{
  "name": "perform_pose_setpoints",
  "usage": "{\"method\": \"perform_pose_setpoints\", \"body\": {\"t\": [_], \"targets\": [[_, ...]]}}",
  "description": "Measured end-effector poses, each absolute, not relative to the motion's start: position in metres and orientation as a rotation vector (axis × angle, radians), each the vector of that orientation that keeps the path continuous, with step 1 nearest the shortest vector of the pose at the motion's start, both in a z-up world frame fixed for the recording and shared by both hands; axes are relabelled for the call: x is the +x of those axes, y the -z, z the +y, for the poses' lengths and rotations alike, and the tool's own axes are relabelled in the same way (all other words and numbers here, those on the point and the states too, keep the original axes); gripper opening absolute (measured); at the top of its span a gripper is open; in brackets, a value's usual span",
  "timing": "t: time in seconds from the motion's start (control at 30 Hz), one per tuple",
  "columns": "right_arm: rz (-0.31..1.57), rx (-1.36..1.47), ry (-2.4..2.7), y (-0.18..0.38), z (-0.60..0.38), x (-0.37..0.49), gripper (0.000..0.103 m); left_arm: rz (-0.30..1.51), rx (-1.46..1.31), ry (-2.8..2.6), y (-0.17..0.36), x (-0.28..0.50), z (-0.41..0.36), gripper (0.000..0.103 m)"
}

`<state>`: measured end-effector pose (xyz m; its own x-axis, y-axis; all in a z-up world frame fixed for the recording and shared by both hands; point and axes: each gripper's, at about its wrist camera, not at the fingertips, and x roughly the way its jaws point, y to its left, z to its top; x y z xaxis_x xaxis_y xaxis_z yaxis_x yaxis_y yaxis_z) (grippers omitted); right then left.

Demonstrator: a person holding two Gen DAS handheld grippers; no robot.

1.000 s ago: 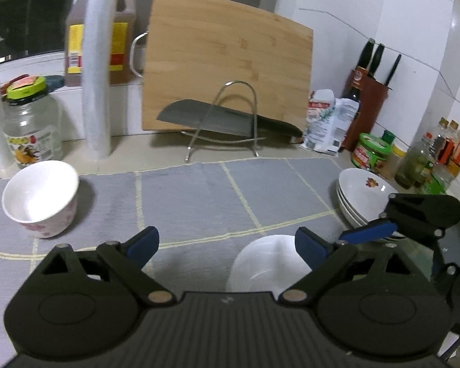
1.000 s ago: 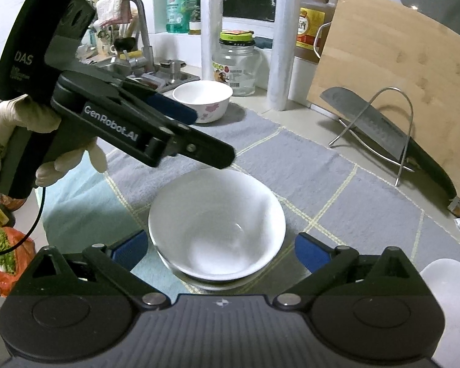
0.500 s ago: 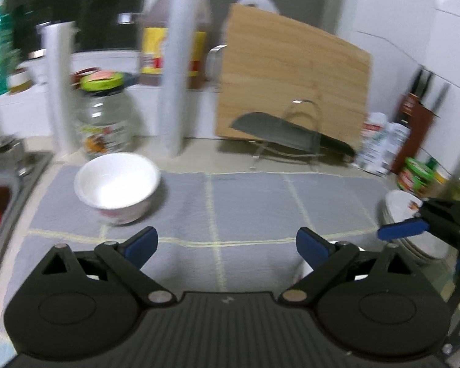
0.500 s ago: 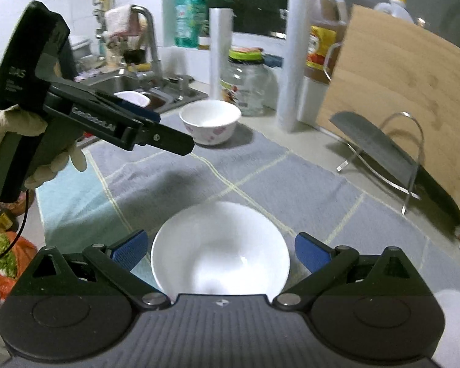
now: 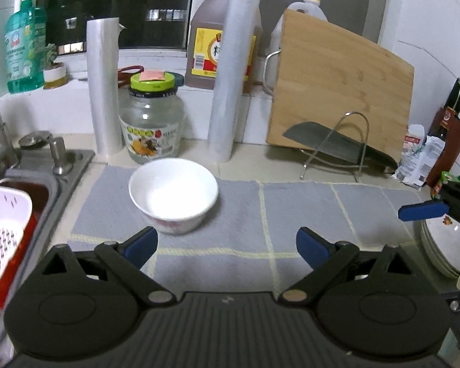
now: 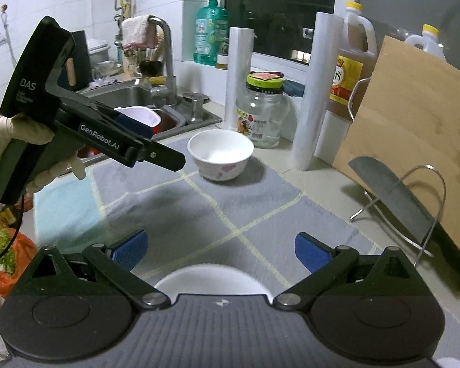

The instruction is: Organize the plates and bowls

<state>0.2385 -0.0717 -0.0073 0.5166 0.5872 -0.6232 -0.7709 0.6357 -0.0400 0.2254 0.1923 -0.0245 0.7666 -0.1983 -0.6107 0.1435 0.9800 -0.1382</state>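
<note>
A white bowl with pink flowers (image 5: 173, 194) stands upright on the grey mat (image 5: 297, 208), just beyond my left gripper (image 5: 227, 245), which is open and empty. The bowl also shows in the right wrist view (image 6: 220, 154). My right gripper (image 6: 220, 250) is open and empty, above and behind a plain white bowl (image 6: 211, 279) on the mat; only the bowl's far rim shows. A stack of white plates (image 5: 447, 250) sits at the mat's right end, below the right gripper's fingers (image 5: 423, 210).
A sink (image 5: 30, 190) with a white colander (image 5: 3, 233) lies left. A glass jar (image 5: 151, 122), two film rolls (image 5: 104, 92), oil bottles (image 5: 216, 40), a cutting board (image 5: 343, 92) and a cleaver on a wire rack (image 5: 337, 147) line the back. A knife block (image 5: 450, 141) stands right.
My left gripper has swung left from the plain bowl to face the flowered bowl. My right gripper has drawn back, so the plain bowl has slid low in its view.
</note>
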Motion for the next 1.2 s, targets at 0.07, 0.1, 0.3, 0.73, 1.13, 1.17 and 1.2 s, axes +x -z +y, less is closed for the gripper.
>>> {"method": "perform_pose_setpoints", "body": {"t": [0.07,0.1,0.3,0.73,1.13,1.17,1.2], "targets": [[0.614,-0.323,-0.819,0.007,-0.062,0.246,0.103,0.678,-0.081,0.199,0.027,0.237,0.202,0.096],[0.620,-0.318,-0.813,0.007,-0.057,0.251,0.103,0.682,-0.079,0.201,0.030,0.244,0.208,0.096],[0.647,-0.309,-0.759,0.009,-0.030,0.281,0.103,0.705,-0.077,0.230,0.041,0.281,0.233,0.096],[0.737,-0.342,-0.773,0.027,0.015,0.325,0.103,0.729,-0.097,0.298,0.060,0.338,0.258,0.096],[0.809,-0.396,-0.848,0.043,0.050,0.364,0.103,0.783,-0.101,0.352,0.079,0.372,0.263,0.093],[0.817,-0.400,-0.853,0.045,0.054,0.368,0.103,0.787,-0.105,0.357,0.080,0.374,0.263,0.091],[0.821,-0.406,-0.856,0.047,0.058,0.371,0.103,0.789,-0.107,0.361,0.081,0.376,0.263,0.090]]}}
